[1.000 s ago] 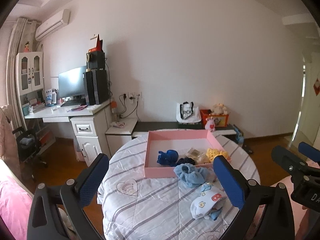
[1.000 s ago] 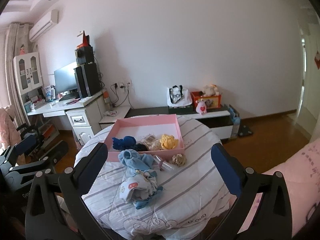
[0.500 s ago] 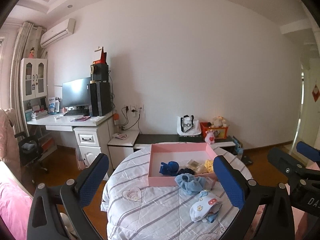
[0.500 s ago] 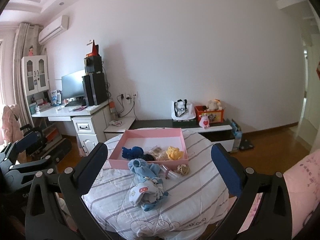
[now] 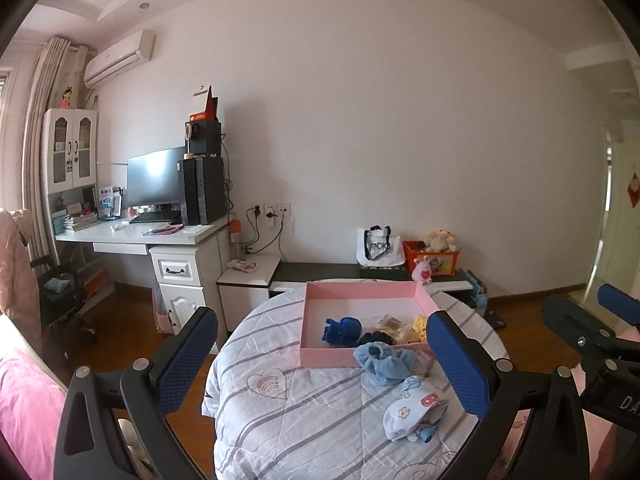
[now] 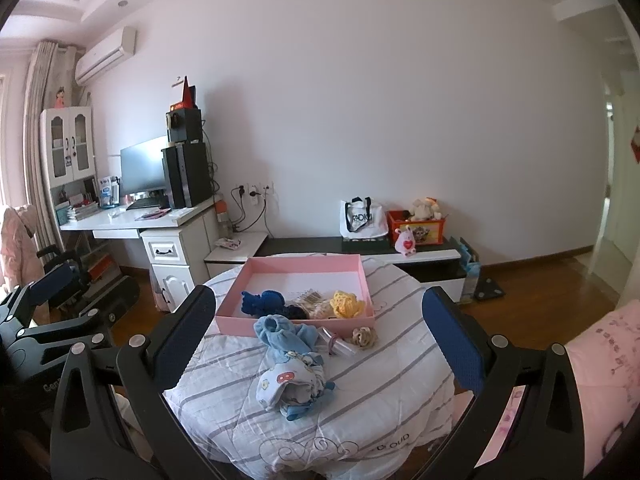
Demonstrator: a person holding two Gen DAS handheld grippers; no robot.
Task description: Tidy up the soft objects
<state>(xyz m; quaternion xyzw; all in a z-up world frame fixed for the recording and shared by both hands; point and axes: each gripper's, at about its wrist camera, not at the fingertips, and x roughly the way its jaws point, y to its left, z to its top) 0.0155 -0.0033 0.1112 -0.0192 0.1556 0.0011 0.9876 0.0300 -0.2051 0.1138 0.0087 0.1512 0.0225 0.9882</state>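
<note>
Both fingers sets wide open, nothing held: left gripper (image 5: 322, 354), right gripper (image 6: 318, 338), both hanging well back from the surface (image 6: 380, 400)

Still outside the tray (image 6: 294, 325): blue cloth (image 6: 280, 332) touching the tray's near wall, printed cloth (image 6: 286, 386) just in front of it, beige scrunchie (image 6: 364, 337) and a small clear item (image 6: 338, 342) to its right. Already inside the tray: dark blue piece (image 6: 262, 301), yellow piece (image 6: 346, 303), a couple of darker ones between them

Risks, my read:
- the two cloths overlap, so a pinch on one likely drags the other
- quilted cover on the surface is loose; fingers going in too deep could grab it and shift the tray
- limp cloth may drape over the tray wall on release
- scrunchie is small and low, easy to miss
</note>
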